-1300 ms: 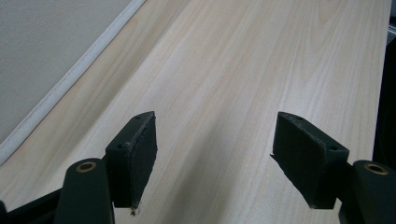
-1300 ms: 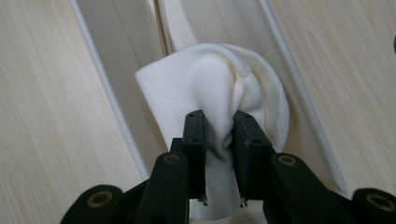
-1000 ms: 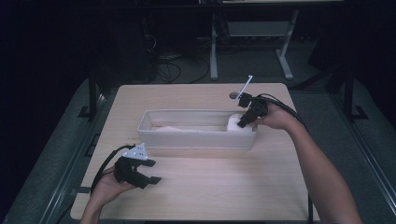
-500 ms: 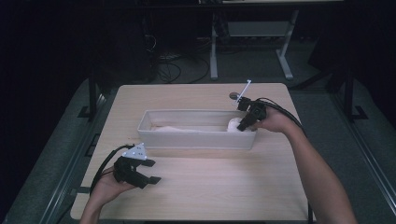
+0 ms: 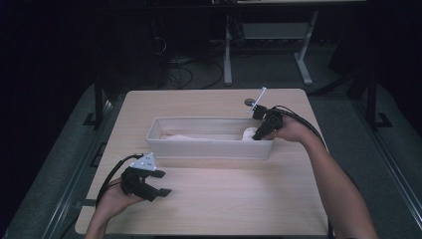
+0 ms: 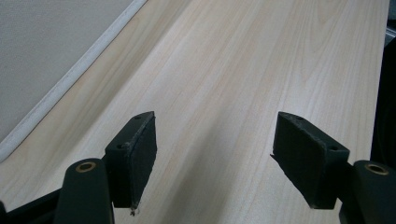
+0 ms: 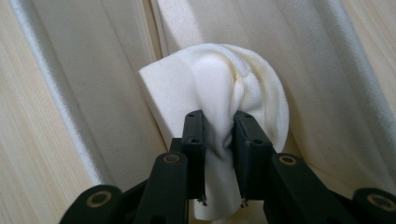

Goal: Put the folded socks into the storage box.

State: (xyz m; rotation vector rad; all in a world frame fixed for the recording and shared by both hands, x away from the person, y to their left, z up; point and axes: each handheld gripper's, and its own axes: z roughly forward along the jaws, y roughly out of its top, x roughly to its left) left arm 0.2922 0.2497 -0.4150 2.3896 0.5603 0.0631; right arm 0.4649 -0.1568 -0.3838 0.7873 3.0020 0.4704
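Right hand-held gripper (image 5: 258,133) is at the right end of the bin (image 5: 209,149), jaws nearly together and clamped on a white cloth (image 7: 219,98); in the right gripper view the pads pinch a fold of the bunched cloth, which bulges above the jaws. Cloth sits inside the bin at its right end, over the bin's pale lining; in the high view it shows as a white lump (image 5: 248,133) just left of the gripper. Bin lies lengthwise across the middle of the counter (image 5: 239,204). Left hand-held gripper (image 5: 158,188) is at the near left of the counter, well apart from the bin, jaws spread wide with nothing between them; the left gripper view shows bare wood (image 6: 233,74) between the pads.
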